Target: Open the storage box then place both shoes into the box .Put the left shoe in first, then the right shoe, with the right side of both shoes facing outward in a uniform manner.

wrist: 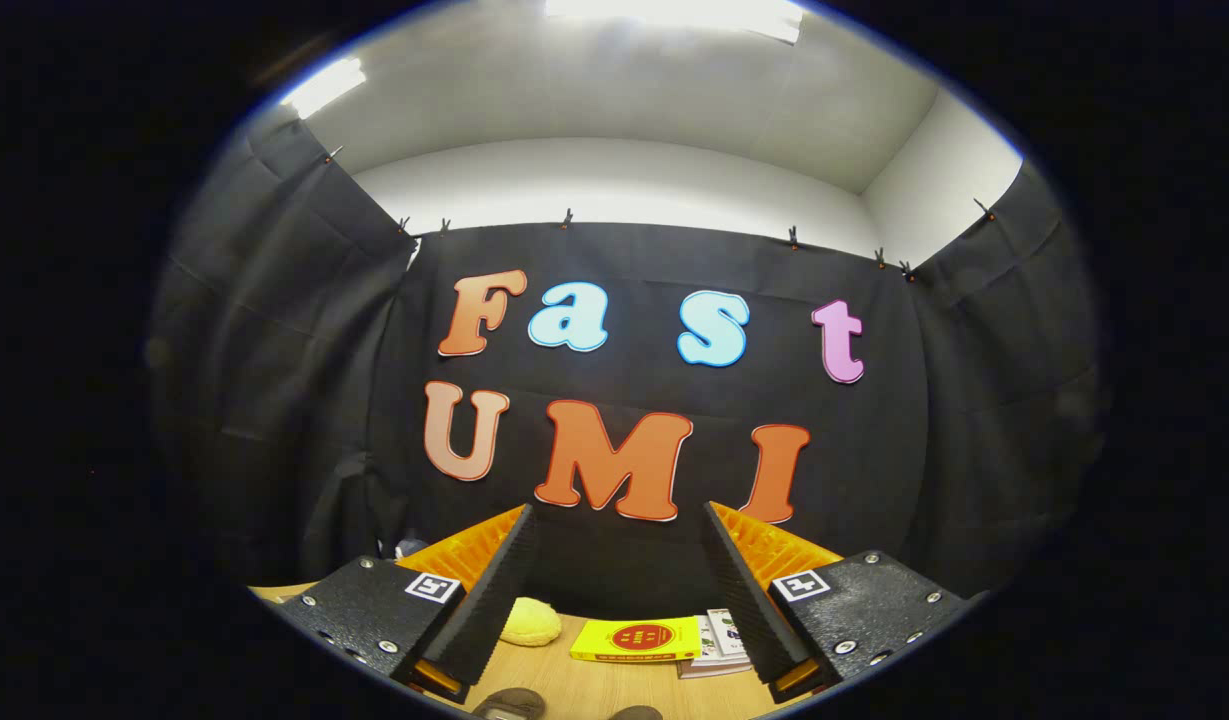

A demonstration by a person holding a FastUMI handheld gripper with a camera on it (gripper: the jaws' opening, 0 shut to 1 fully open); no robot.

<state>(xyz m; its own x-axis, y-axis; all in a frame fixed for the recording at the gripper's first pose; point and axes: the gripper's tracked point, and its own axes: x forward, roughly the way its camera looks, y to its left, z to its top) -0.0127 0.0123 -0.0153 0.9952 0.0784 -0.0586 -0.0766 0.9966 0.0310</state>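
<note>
The gripper (619, 525) sits nearest the camera, its two black ribbed fingers (494, 595) spread wide apart with nothing between them. Each finger has an orange backing and a black mount carrying a small square marker (433, 587). The gripper is tilted up, so the fingers point toward the black cloth wall (274, 400) rather than down at the table.

Below the fingers lies a wooden table (574, 685). At its near edge, between the finger bases, the tops of two dark brown shoes peek in: a left shoe (509, 705) and a right shoe (635, 713), side by side and slightly apart. Too little of either shows to tell which way they face.

Farther back on the table, between the fingers, rests a soft yellow object (530, 622), just beside the left finger. To its right lies a flat yellow box (636, 639), and next to that a white booklet (719, 645), partly hidden by the right finger. Above the cloth rise white walls and a lit ceiling (624, 90).
</note>
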